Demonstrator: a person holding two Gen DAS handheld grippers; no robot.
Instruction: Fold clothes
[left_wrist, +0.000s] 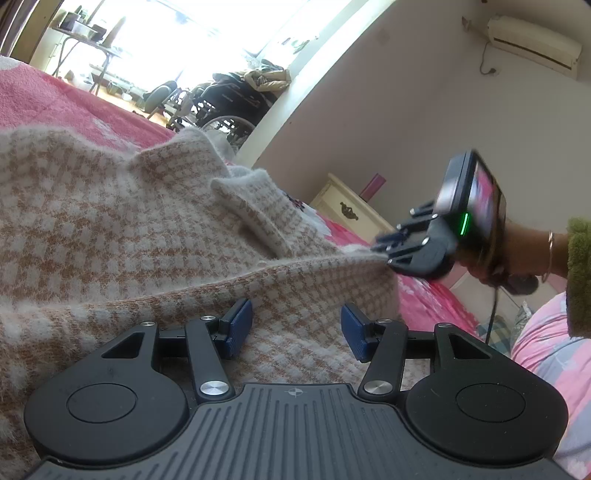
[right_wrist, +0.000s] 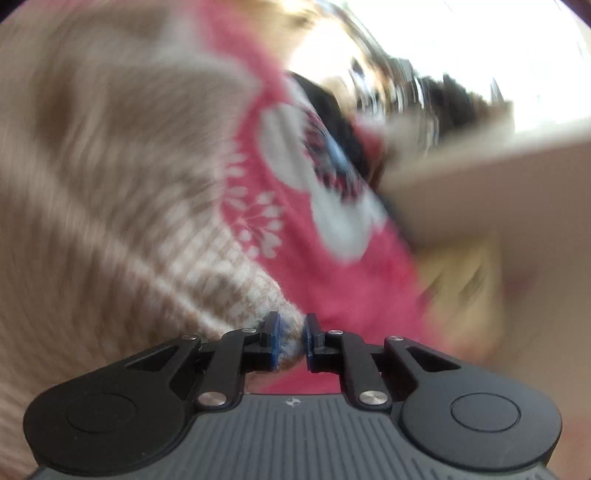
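On a pink bed, a beige checked sweater lies rumpled, its edge pinched between the clamped pads of the right gripper at three o'clock. The left gripper hovers at six o'clock, jaws apart over the knit, gripping nothing.

Right claw is clamped on knit fabric; left claw gapes wide.
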